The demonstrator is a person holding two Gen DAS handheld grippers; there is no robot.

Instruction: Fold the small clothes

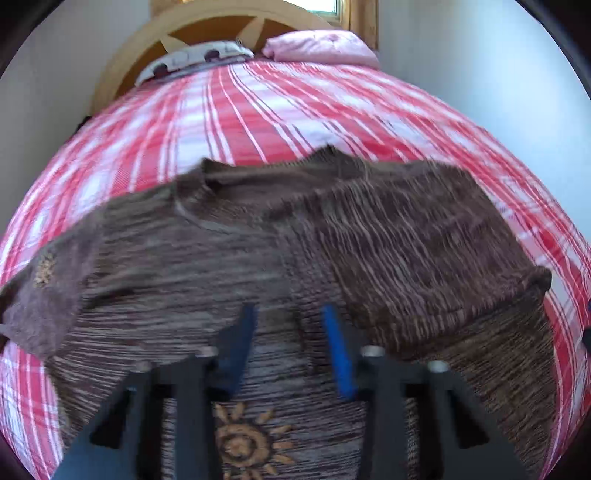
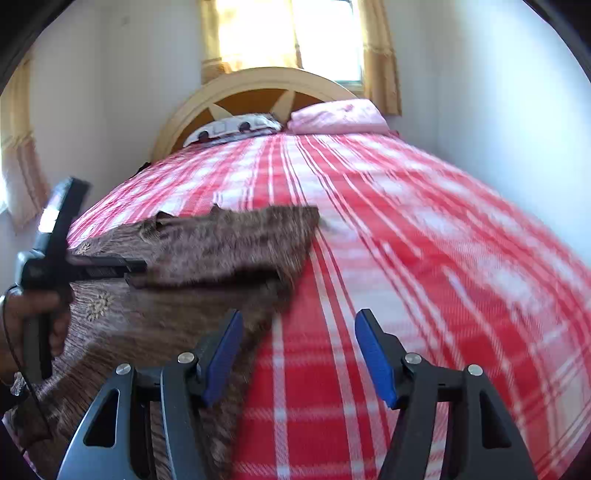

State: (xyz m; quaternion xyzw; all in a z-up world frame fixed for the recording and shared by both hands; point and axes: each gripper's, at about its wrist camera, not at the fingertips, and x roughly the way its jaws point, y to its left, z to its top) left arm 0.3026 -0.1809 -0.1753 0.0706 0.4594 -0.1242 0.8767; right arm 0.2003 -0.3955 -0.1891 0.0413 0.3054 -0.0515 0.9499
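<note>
Closest in, the left gripper (image 1: 289, 312) points down over the lower front of a brown top (image 1: 184, 266), just above an orange sun design (image 1: 243, 443) stitched on it. Its blue pads (image 1: 338, 354) stand a narrow gap apart. The knit behind them looks flat, and no fold shows pinched between them, though the picture is blurred there.

The brown top lies spread across a red and white checked bedspread (image 1: 258, 110) with its neckline on the far side. Its right sleeve is folded inward over the chest, so the cuff (image 1: 535, 277) sits at the top's right edge. The other sleeve lies stretched out to the left and carries a small orange flower (image 1: 44, 271).

From the right wrist, the right gripper (image 2: 300, 314) hangs just off the top's right edge with its fingers released and wide apart. The left finger is over the hem of the top, the right finger is over bare bedspread, and nothing lies between them. A hand (image 2: 33, 314) holds the left gripper's handle above the left part of the top, and that gripper's dark fingers reach toward the folded sleeve.

Well beyond the top's neckline sit a patterned pillow (image 1: 195, 59) and a pink pillow (image 1: 321, 46) against a curved wooden headboard (image 2: 258, 79). Behind these is a bright window (image 2: 258, 33) with yellow curtains (image 2: 380, 55).
</note>
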